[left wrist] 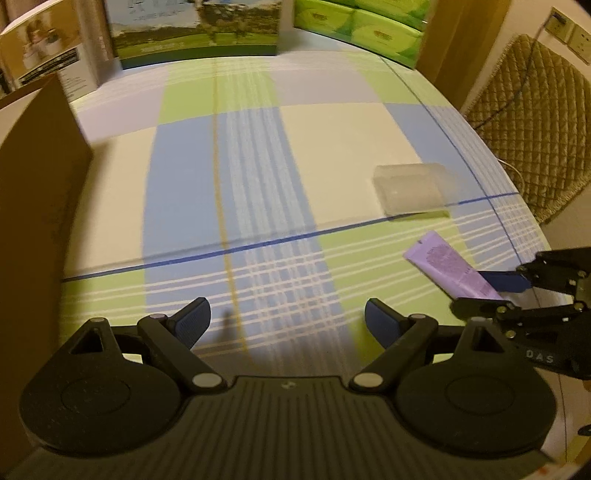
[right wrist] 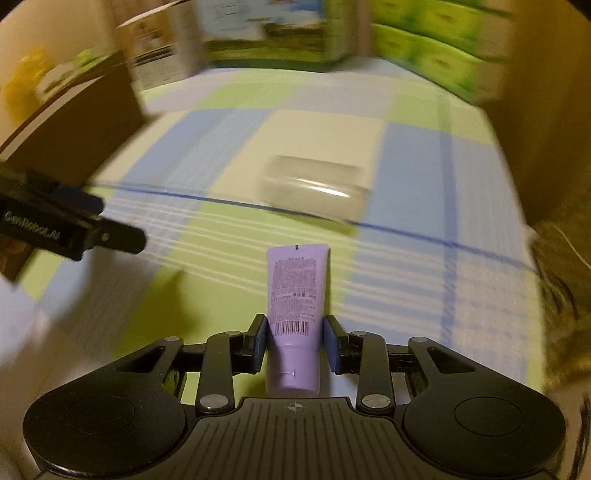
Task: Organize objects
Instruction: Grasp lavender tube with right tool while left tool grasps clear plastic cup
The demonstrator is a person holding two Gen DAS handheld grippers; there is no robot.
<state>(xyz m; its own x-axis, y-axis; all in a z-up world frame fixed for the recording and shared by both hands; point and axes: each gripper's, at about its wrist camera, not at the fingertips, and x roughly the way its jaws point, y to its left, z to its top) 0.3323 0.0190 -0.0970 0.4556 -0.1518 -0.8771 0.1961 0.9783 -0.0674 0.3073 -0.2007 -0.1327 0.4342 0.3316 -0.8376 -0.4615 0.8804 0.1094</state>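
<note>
A lilac tube (right wrist: 295, 291) with a barcode lies along the line of my right gripper (right wrist: 295, 332), whose blue pads press on its lower part from both sides; its crimped end points away from me. In the left wrist view the same lilac tube (left wrist: 450, 269) juts out of the right gripper (left wrist: 491, 291) just above the checked tablecloth (left wrist: 258, 166). My left gripper (left wrist: 288, 317) stands open over the cloth with nothing between its fingers. A clear plastic box (left wrist: 410, 190) sits on the cloth beyond the tube, and it shows again as the clear plastic box (right wrist: 314, 188), blurred.
A brown cardboard box (left wrist: 33, 166) stands at the left edge of the table. Printed cartons (left wrist: 192, 33) and green packs (left wrist: 362, 26) line the back. A quilted chair back (left wrist: 535, 110) is off the right side. The left gripper (right wrist: 122, 236) reaches in at the left.
</note>
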